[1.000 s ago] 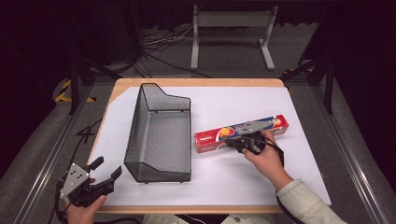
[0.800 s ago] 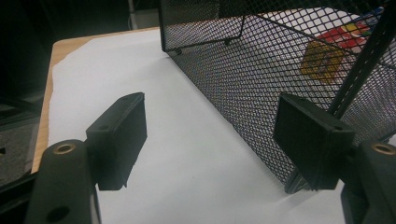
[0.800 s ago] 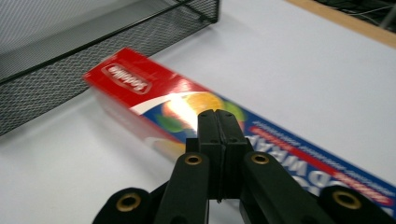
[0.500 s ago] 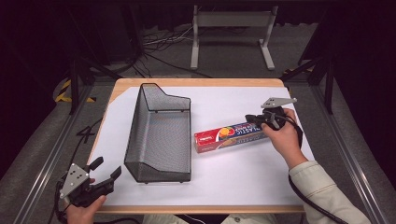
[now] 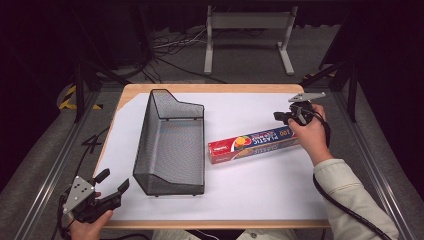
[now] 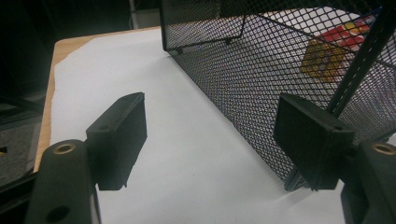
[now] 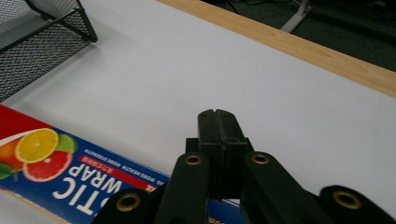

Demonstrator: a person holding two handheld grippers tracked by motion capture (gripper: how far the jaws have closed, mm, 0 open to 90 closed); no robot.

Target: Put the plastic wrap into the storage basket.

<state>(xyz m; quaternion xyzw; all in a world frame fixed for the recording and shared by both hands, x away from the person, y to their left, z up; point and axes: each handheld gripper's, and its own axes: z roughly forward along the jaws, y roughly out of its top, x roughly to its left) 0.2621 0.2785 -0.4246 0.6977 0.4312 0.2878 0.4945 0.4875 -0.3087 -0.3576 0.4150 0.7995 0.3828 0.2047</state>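
Note:
A long plastic-wrap box (image 5: 252, 144), red and blue with citrus fruit printed on it, lies flat on the white table sheet (image 5: 250, 190), right of a black wire-mesh basket (image 5: 170, 142). My right gripper (image 5: 279, 116) hovers over the box's right end, jaws pressed together with nothing between them; in the right gripper view the shut gripper (image 7: 219, 122) points past the box (image 7: 70, 172) toward bare sheet. My left gripper (image 5: 111, 182) rests at the table's near left corner, open and empty. In the left gripper view its pads (image 6: 119, 137) stand wide apart beside the basket's near corner (image 6: 261, 79).
The wooden table edge (image 5: 210, 87) shows around the white sheet. Metal frame rails run along both sides of the table, and a metal stand (image 5: 247, 30) and cables sit on the dark floor beyond. A black cable (image 5: 345, 207) trails from the right gripper along the sleeve.
My right gripper has moved from the middle of the box to the right and farther back, rising a little, and now hangs over the box's right end. The left gripper has stayed put.

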